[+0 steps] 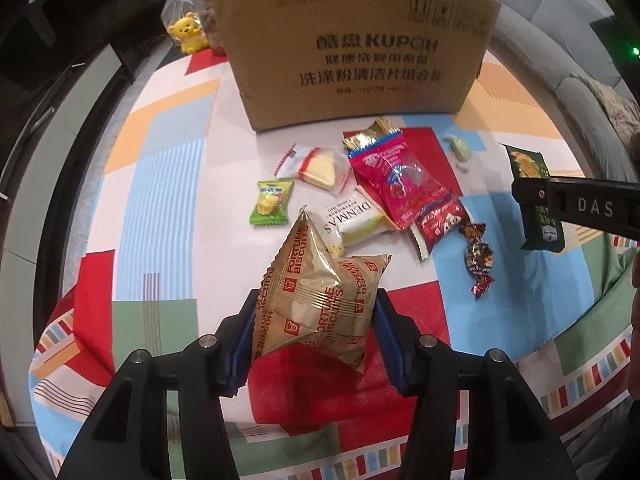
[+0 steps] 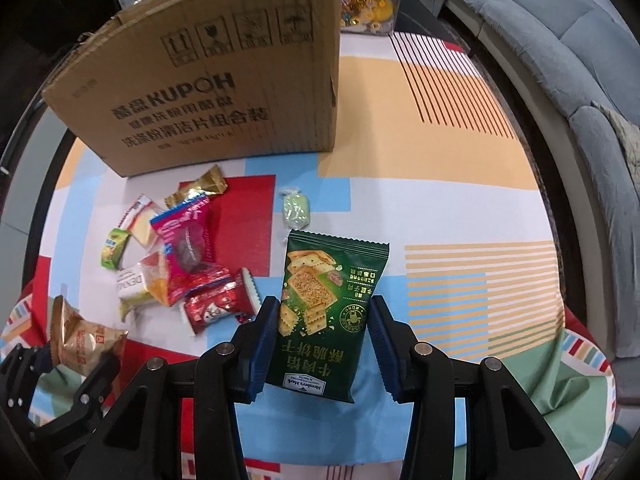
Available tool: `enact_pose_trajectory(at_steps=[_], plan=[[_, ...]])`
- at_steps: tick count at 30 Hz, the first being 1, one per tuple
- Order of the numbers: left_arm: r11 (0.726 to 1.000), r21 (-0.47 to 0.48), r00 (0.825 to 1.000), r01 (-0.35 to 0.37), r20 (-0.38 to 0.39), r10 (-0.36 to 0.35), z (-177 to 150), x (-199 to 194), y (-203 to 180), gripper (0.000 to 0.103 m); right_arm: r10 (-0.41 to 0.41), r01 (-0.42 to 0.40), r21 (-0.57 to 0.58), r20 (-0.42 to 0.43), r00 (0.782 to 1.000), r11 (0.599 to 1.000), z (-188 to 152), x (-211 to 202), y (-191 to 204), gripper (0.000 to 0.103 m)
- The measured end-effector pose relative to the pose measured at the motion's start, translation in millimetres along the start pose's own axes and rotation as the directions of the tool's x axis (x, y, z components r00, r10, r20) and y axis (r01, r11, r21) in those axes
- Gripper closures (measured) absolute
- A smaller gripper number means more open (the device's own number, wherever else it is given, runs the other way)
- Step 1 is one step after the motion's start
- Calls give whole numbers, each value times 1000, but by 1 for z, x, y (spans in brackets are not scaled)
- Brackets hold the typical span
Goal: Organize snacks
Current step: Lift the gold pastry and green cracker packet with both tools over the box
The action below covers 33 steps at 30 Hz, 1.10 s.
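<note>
Over on the left wrist view, my left tongs (image 1: 314, 322) are clamped on the Fortune Biscuits pack (image 1: 320, 300), lifted off the table (image 1: 160, 184). Right view: right tongs (image 2: 320, 344) pinch the green cracker pack (image 2: 326, 312). I'd carry both clear over the cardboard box (image 2: 224, 92) rim before releasing.

You have a gold biscuit packet (image 1: 316, 304) with red lettering between blue-padded fingers (image 1: 244, 344), and a dark green cracker packet (image 2: 326, 312) with pale printed crackers in the other pair. Your counter (image 2: 440, 152) wears a patchwork cloth of red, orange, light blue, green and white blocks, some striped. The cardboard box (image 1: 352, 48) is plain brown with black print. Near it lie a magenta pouch (image 1: 396, 180) and a lime-green sachet (image 1: 270, 204).
</note>
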State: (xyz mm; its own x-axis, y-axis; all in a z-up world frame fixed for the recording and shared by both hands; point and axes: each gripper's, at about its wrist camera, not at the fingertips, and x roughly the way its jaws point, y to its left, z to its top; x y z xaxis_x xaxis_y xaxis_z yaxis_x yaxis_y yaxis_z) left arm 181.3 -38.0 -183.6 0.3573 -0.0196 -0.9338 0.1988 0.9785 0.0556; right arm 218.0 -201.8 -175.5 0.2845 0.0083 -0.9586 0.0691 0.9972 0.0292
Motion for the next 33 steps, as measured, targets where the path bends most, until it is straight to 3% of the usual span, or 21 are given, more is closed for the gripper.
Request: enact_pose_trajectory(at_steps=[17, 33], plan=[[997, -71, 995, -6, 104, 13, 26, -46, 20, 50, 30, -28, -24, 100, 995, 999, 15, -49, -8, 57], [995, -102, 978, -1, 207, 22, 67, -87, 28, 50, 51, -41, -46, 222, 974, 998, 41, -104, -1, 57]])
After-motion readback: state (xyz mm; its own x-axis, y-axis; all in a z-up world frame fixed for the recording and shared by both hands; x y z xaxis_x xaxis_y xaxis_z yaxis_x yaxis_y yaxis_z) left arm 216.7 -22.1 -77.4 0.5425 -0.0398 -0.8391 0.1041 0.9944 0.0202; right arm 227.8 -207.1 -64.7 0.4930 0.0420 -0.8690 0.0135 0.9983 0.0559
